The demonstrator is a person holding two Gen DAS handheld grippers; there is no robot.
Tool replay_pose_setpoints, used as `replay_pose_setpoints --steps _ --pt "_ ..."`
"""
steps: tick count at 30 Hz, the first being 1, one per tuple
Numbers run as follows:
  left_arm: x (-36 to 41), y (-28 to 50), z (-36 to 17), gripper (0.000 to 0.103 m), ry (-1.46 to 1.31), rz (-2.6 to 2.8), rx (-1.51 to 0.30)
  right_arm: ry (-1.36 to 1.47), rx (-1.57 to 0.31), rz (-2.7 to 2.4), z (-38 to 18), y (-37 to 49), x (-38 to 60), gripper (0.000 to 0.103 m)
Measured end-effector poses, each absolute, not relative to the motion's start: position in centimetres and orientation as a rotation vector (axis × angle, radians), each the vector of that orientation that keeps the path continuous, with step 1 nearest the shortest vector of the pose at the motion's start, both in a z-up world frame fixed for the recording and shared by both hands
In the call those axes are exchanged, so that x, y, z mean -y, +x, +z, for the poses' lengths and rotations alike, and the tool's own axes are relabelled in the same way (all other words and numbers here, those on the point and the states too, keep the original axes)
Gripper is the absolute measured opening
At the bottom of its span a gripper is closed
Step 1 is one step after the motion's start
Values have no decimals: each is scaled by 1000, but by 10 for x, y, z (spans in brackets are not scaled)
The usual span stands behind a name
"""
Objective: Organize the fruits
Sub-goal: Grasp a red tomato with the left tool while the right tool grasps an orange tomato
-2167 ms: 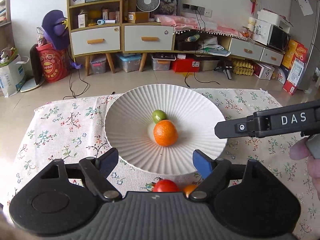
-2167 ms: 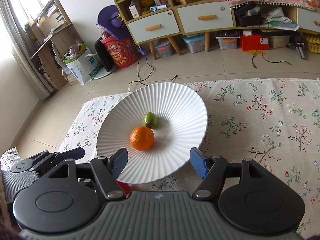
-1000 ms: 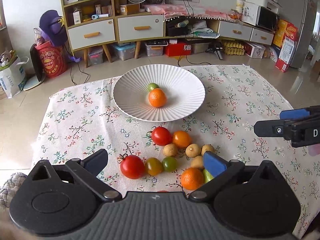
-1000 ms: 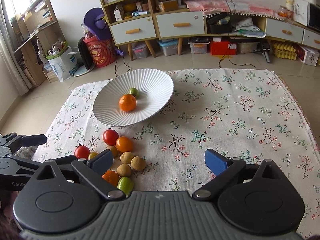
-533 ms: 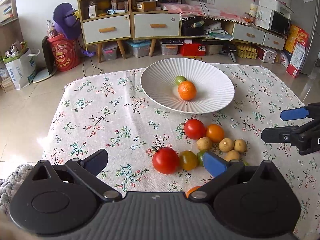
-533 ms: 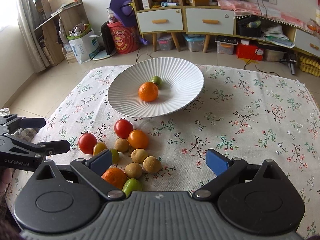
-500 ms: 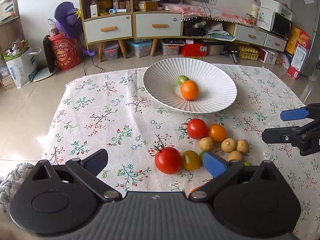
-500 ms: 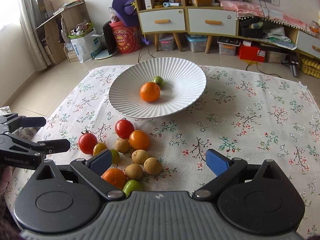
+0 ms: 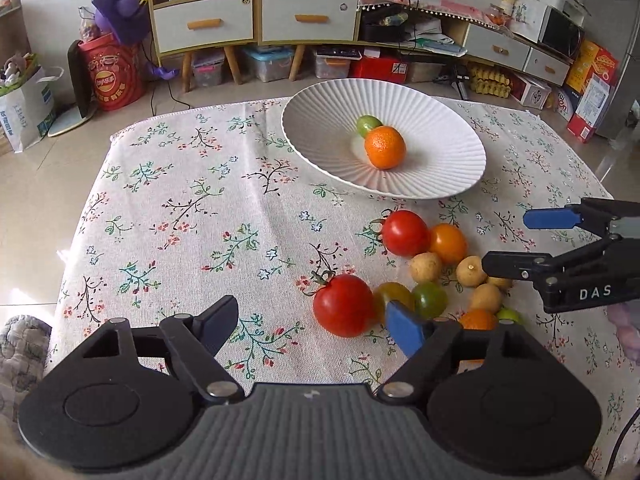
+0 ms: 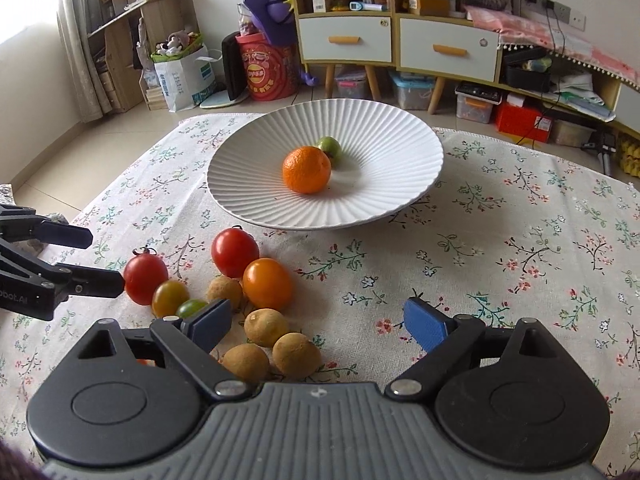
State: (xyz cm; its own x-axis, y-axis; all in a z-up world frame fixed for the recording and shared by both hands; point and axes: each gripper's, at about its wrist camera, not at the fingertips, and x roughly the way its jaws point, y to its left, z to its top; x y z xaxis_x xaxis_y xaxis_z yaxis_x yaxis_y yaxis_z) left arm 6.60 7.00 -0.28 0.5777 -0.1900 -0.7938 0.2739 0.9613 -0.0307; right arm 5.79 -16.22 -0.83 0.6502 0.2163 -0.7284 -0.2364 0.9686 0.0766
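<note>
A ribbed white plate on the floral-clothed counter holds one orange and one green fruit. Before it lie two red tomatoes. Left gripper and right gripper jaws are closing, gripping nothing.

Both tongs look like the same build: matte black plastic, a ribbed grey housing at the base, two round black discs either side, and silver screw heads at the linkage pivots. The left tongs have one dark pad and one bright blue pad. The right tongs carry blue pads too, ribbed on the face. From the side, the right one has "DAS" in white letters, and the left one shows partial white lettering.
</note>
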Motion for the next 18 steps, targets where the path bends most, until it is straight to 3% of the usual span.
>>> replay_pose_setpoints --steps 8,14,18 --pt "-63 64 -24 58 215 -309 -971 -27 -810 334 -7 60 162 76" --pt "-54 63 -31 48 248 -332 -935 -91 -823 363 -12 61 148 58" --pt "-47 67 -30 43 256 -329 -932 -113 -826 356 -15 64 140 53"
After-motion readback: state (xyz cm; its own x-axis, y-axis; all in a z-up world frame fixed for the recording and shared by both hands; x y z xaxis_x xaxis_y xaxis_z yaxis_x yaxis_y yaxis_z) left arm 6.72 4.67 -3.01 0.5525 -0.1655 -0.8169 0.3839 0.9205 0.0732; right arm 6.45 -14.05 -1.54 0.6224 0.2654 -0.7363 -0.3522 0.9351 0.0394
